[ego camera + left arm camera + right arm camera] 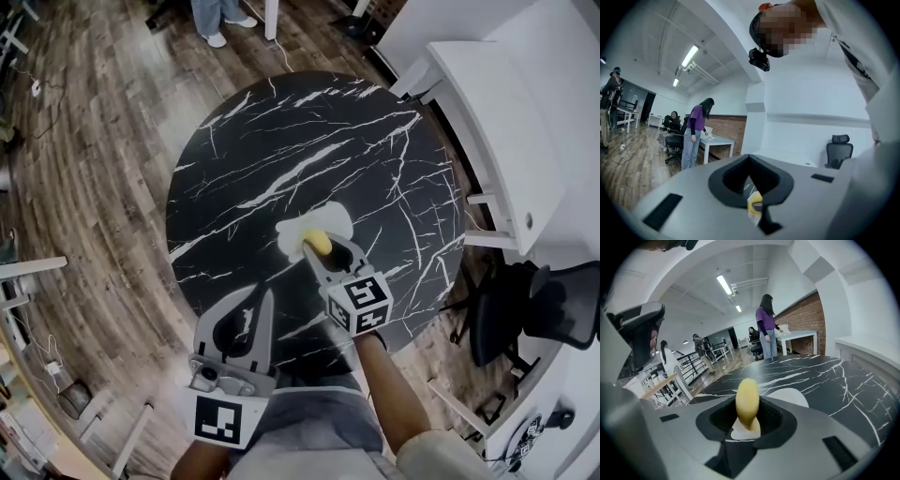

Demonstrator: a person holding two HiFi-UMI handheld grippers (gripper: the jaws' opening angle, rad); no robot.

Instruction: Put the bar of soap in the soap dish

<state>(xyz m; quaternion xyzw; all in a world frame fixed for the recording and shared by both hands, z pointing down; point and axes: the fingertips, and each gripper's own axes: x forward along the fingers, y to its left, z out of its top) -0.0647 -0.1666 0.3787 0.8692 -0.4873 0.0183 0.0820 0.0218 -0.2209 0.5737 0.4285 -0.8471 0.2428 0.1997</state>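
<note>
Between the jaws of the right hand-held gripper (323, 251) the yellow bar of soap (747, 401) is clamped by its near end, right over the white soap dish (337, 221) on the black marble desk (281, 141). To do this step well, I think the bar should go down until it rests on the middle of the dish, and only then should the jaws open, so it does not slide off. The left hand-held gripper (262, 298) hangs near the desk edge, jaws together and empty. Only the head view shows the whole dish under the soap; the right gripper view shows the grip itself.
</note>
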